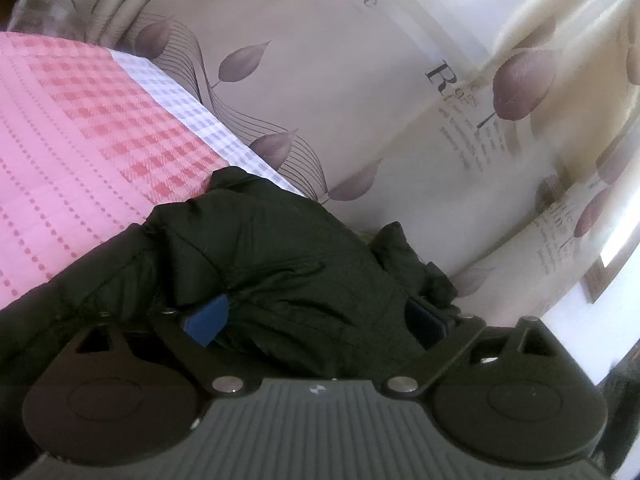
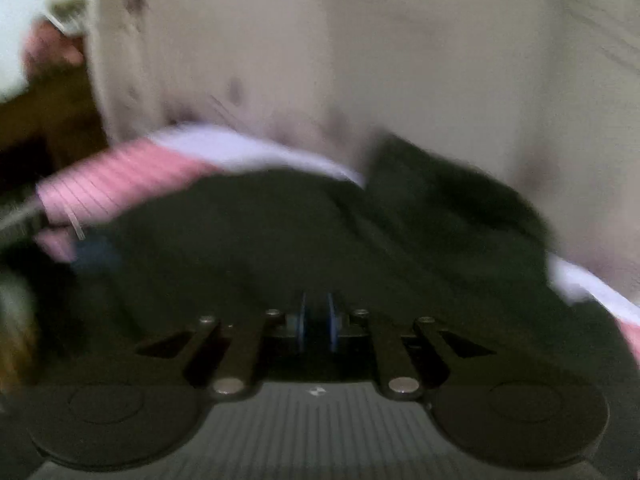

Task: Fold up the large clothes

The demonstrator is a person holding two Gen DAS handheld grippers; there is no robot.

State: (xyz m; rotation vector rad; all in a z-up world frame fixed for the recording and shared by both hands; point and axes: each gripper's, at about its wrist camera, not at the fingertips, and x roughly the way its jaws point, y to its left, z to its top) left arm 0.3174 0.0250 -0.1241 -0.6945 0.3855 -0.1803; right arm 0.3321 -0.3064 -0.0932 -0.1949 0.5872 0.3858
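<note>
the right wrist view is smeared with blur, so the curtain's print and the bedding's check dissolve into streaks, and its left edge shows only dark, unreadable shapes. the left wrist view is sharp: leaves and lettering on the beige curtain [image 1: 360, 92], pink gingham on the bed cover [image 1: 80, 128]. the dark green padded jacket [image 1: 272, 256] lies bunched on that cover, and a fold of it hides most of both blue pads of the left gripper [image 1: 316, 320]; its jaws stand wide with the bulky cloth between them, though whether they press on it is hard to tell. the right gripper [image 2: 316, 320] shows its pads nearly together over the jacket [image 2: 320, 232], nothing visibly between them.
</note>
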